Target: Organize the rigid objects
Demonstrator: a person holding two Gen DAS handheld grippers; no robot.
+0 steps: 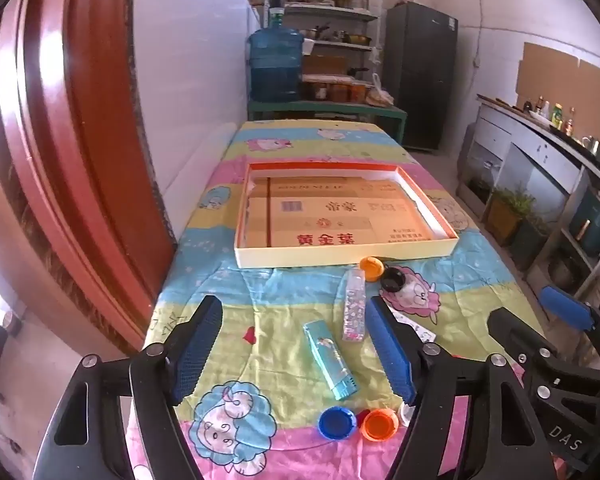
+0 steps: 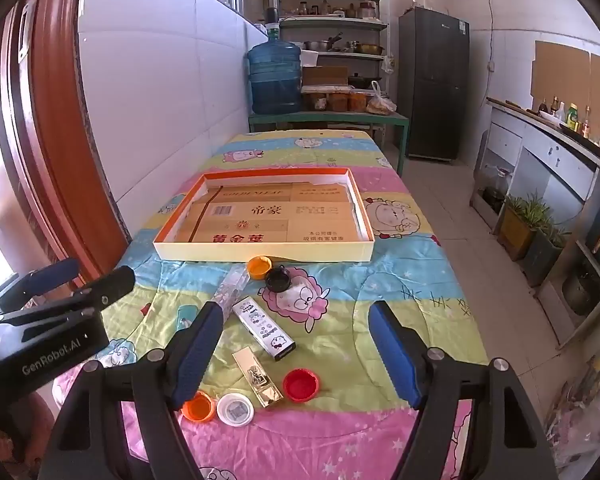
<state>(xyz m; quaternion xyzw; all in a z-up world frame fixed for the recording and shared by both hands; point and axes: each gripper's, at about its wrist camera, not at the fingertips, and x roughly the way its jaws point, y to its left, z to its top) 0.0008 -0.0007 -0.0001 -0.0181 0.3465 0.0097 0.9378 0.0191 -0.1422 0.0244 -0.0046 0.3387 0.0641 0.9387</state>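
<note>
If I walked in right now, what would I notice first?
Probably the big shallow box lined with cardboard, sitting mid-table on the bright cartoon sheep tablecloth. In front of it lie scattered bottle caps, like the red cap and orange cap, plus a gold lighter. The open left gripper and right gripper hover close above, holding nothing.

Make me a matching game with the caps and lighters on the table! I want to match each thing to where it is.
Things:
1. black cap
2. red cap
3. teal lighter
4. tray

Places:
A. between the left gripper's open jaws
B. next to the gold lighter
C. on the pink sheep print
D. farther up the table than all the caps

Pairs: 1-C, 2-B, 3-A, 4-D
</note>
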